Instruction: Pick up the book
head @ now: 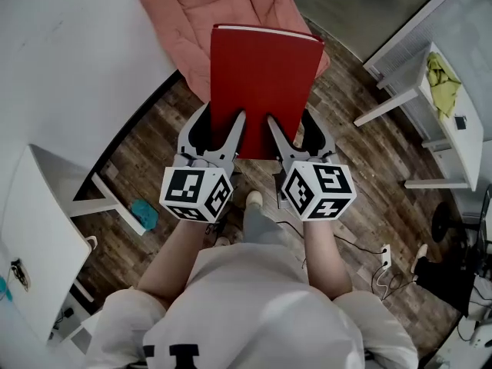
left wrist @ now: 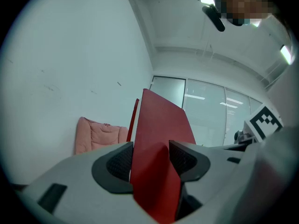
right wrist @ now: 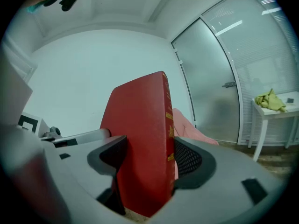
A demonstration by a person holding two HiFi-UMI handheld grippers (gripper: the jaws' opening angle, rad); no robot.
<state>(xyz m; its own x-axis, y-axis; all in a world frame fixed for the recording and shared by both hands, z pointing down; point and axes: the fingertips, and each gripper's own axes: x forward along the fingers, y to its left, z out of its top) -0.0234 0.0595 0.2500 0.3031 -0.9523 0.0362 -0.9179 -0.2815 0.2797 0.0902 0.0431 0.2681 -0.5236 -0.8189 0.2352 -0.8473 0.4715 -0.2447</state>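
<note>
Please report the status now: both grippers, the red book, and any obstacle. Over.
Left hand-held gripper shut on red book, near edge; right hand-held gripper the same. Book off the floor, held by both. Pink cushion behind it, nothing blocking.

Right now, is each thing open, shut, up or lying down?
red book, looks closed, held up in the air.
left gripper, shut on the red book.
right gripper, shut on the red book.
pink cushion, lying flat below.
yellow-green cloth, crumpled on white table.
</note>
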